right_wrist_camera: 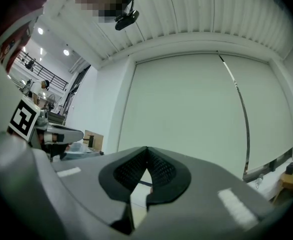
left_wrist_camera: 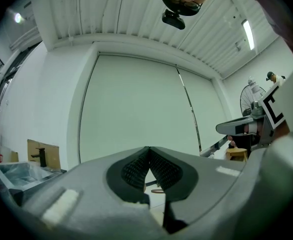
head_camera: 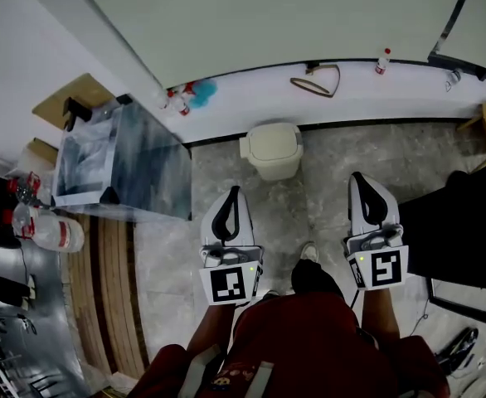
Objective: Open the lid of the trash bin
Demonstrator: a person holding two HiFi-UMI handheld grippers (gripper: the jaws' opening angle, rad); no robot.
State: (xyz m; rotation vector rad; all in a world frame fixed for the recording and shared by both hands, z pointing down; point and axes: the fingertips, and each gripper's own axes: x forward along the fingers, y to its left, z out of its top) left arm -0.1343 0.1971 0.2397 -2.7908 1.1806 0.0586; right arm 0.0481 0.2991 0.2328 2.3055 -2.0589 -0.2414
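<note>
The bin (head_camera: pixel 272 149), its lid (head_camera: pixel 274 137) down, stands on the marble floor (head_camera: pixel 326 172) against a white ledge (head_camera: pixel 251 88) at the foot of the wall. Both tools point towards it from the near side, well apart from it: the left tool (head_camera: pixel 235 192) just left of the bin's line, the right tool (head_camera: pixel 357 177) off to its right. Each has its jaws pressed together with nothing between them. A grey box (head_camera: pixel 123 160) sits left of the bin. Behind it, a strap loop (head_camera: pixel 316 80) lies on the ledge, with small bottles (head_camera: pixel 179 99) further left.
</note>
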